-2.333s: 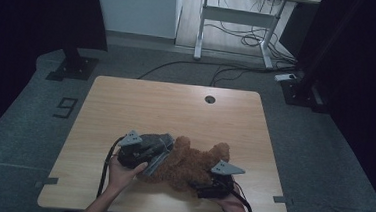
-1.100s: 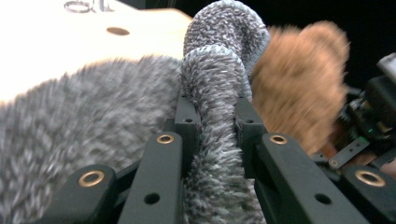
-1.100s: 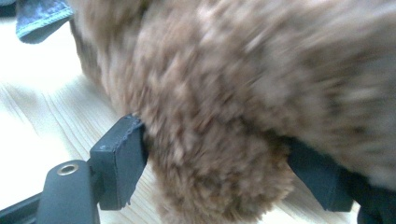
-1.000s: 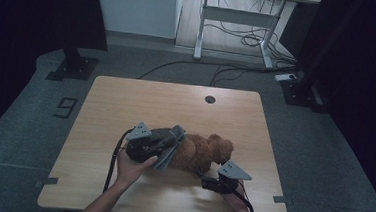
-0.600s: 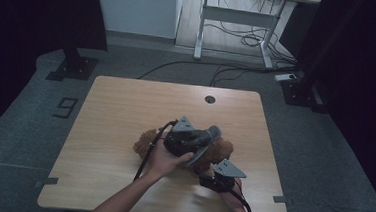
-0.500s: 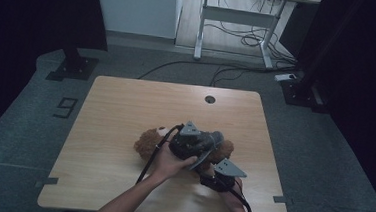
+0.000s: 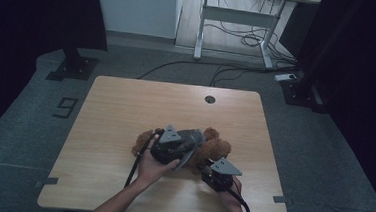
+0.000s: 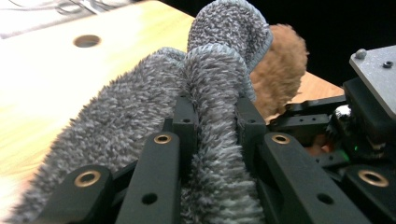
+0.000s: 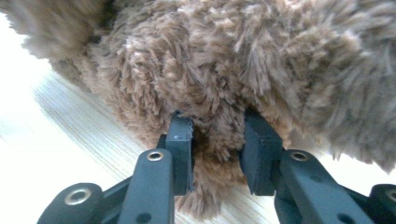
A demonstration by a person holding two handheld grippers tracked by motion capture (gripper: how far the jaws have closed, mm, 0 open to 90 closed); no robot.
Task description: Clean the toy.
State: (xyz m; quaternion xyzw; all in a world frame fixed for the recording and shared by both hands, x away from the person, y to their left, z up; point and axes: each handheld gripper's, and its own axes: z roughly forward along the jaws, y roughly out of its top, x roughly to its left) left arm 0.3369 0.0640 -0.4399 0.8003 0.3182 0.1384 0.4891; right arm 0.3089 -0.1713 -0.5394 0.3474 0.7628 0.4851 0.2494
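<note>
The left gripper (image 8: 212, 121) clamps a grey fleece cloth (image 8: 140, 116) over the brown plush toy (image 7: 213, 150) near the table (image 7: 125, 111) front edge. The right gripper (image 9: 217, 140), jaws just closed, pinches the toy's fur. The floor marking (image 7: 65, 108) reads "9".

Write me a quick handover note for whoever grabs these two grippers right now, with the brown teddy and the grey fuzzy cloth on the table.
Left gripper: shut on a fold of the grey fuzzy cloth, held over the teddy.
Right gripper: jaws just closed, now shut on a tuft of the brown teddy, near the table's front edge.
Done: both things are gripped, the cloth brought across onto the teddy.
Left: it looks like the cloth goes onto or around the teddy; that isn't finished. Keep both grips.
</note>
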